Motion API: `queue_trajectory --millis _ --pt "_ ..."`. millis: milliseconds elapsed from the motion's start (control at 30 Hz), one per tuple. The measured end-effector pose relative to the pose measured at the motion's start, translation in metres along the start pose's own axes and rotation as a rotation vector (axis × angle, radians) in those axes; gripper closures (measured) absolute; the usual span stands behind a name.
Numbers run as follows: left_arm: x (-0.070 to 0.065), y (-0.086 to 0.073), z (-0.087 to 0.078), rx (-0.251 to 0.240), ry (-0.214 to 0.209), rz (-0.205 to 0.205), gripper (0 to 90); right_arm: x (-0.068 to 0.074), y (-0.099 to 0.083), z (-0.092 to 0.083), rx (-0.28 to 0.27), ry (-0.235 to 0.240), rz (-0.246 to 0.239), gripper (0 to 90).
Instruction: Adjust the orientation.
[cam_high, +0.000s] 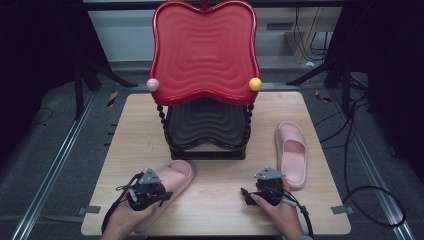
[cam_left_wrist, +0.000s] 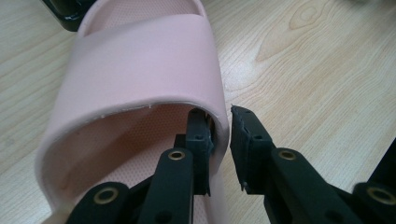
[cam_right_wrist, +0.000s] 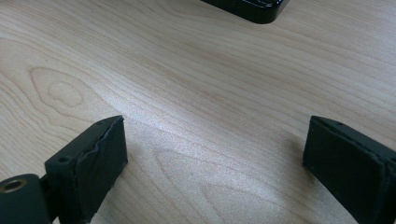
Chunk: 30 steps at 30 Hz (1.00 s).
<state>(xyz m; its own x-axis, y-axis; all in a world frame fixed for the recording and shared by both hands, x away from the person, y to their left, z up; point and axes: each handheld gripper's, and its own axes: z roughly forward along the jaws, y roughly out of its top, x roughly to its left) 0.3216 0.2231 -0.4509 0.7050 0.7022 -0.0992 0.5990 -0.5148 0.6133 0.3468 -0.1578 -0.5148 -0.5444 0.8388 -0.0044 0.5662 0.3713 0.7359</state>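
Straddling the near-left slipper's strap wall, left tool not yet clamped; right tool spread wide over bare surface. Next, likely: pinch, lift.

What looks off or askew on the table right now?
The two pink slippers aren't paired: the left slipper lies diagonally, while the right slipper lies roughly straight, apart by the table's right edge. The left tongs straddle the left slipper's strap wall. No visible damage or spills.
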Motion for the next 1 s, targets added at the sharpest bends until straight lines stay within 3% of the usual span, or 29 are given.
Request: queue_trajectory --millis 433,633,800,1000 --pt "0.002 0.004 0.007 0.03 -0.001 -0.007 79.7 0.0 0.0 0.0 0.0 0.0 -0.001 6.6" --pt "0.001 0.005 0.003 0.019 0.026 0.01 83.3 0.0 0.0 0.0 0.0 0.002 -0.002 6.6" --pt "-0.008 0.006 -0.006 -0.008 -0.024 0.008 83.8 0.0 0.0 0.0 0.001 0.001 0.0 6.6" --pt "-0.037 0.018 -0.024 -0.073 -0.093 0.059 83.9 0.0 0.0 0.0 0.0 0.002 -0.001 6.6"
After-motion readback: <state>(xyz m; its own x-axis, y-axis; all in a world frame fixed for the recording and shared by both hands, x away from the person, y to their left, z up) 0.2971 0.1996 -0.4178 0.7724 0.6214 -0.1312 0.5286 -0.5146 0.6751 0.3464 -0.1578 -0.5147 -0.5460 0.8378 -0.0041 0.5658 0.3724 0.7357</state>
